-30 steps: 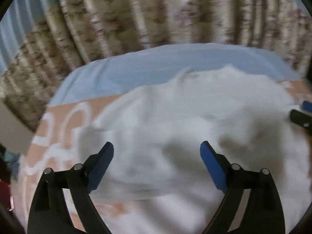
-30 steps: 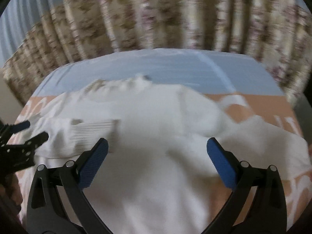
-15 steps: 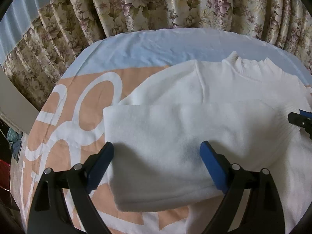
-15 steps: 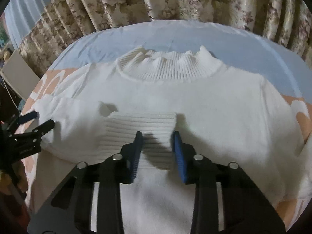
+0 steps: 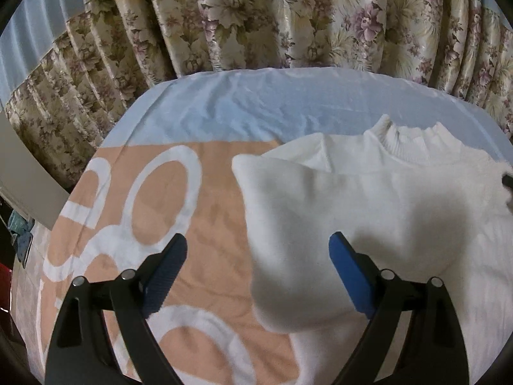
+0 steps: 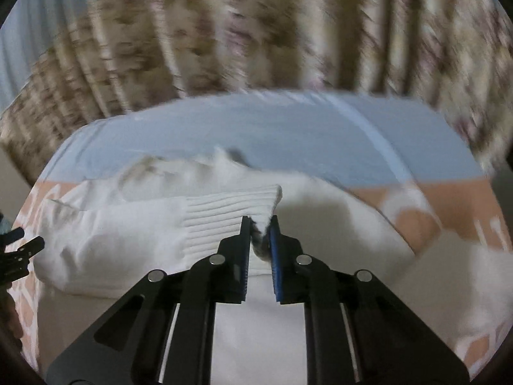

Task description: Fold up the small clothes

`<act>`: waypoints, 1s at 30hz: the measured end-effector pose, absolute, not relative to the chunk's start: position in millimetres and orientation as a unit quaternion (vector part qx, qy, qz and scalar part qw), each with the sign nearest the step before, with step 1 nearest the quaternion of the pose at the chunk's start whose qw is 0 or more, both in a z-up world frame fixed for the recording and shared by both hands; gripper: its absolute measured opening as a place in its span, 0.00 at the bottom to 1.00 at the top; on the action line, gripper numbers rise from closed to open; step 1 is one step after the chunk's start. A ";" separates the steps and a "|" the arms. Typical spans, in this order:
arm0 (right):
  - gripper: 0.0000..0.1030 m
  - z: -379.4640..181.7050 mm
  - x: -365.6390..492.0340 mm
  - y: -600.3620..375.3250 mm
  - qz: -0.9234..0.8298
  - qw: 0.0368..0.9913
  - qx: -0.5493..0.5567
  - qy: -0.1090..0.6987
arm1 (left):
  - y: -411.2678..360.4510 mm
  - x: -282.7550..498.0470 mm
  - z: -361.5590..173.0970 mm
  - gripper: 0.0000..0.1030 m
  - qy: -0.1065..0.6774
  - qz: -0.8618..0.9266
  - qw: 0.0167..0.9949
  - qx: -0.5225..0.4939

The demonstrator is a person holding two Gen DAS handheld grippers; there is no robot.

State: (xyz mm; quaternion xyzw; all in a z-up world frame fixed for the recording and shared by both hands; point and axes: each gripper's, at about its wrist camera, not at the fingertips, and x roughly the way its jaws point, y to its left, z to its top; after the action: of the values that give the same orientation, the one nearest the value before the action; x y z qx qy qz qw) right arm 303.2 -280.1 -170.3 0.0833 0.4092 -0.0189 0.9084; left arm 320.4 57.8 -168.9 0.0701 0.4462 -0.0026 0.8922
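A small white knit sweater (image 5: pixel 378 199) lies flat on the bed, its ribbed collar (image 5: pixel 413 142) at the far side. One sleeve (image 6: pixel 134 224) is folded across the body. My right gripper (image 6: pixel 259 229) is shut on the sleeve's ribbed cuff (image 6: pixel 231 207) and holds it just above the sweater's body. My left gripper (image 5: pixel 256 256) is open and empty, low over the sweater's left edge, one finger over the bedspread. The left gripper's tip shows at the left edge of the right wrist view (image 6: pixel 22 247).
The bed has a peach bedspread with white ring shapes (image 5: pixel 160 199) and a pale blue sheet (image 5: pixel 256 102) beyond it. Floral curtains (image 5: pixel 256 19) hang behind the bed. The bed's left edge drops off near a dark cluttered corner (image 5: pixel 16 234).
My right gripper has closed fully on the sleeve cuff and pulled it to the right, lifting it. My left gripper has shifted left, off the folded sleeve.
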 end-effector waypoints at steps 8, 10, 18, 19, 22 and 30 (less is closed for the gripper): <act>0.12 -189.2 290.2 -304.0 -0.030 0.884 0.121 0.451 | 53.1 352.3 -194.5 0.90 0.476 0.008 0.876 0.076; 0.20 -191.0 296.7 -300.3 -0.039 0.887 0.090 0.450 | 54.0 352.6 -193.5 0.90 0.474 0.009 0.877 0.079; 0.48 -160.5 271.4 -317.3 -0.066 0.915 0.059 0.395 | 35.0 331.4 -166.9 0.90 0.446 -0.013 0.890 0.096; 0.50 -159.3 267.9 -312.2 -0.046 0.915 0.062 0.395 | 26.9 328.9 -166.2 0.90 0.445 -0.020 0.890 0.099; 0.53 -165.9 269.2 -291.8 -0.005 0.912 0.049 0.408 | 6.3 326.0 -172.4 0.90 0.449 -0.030 0.886 0.115; 0.53 -193.0 274.2 -283.4 0.005 0.897 0.036 0.440 | -4.1 323.4 -194.4 0.91 0.471 -0.007 0.873 0.126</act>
State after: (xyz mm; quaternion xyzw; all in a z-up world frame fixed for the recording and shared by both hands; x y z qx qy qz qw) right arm 274.2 -283.4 -193.0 0.0360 0.4401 0.0045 0.8972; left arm 323.4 -4.1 -194.4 0.1262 0.4711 -0.0070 0.8730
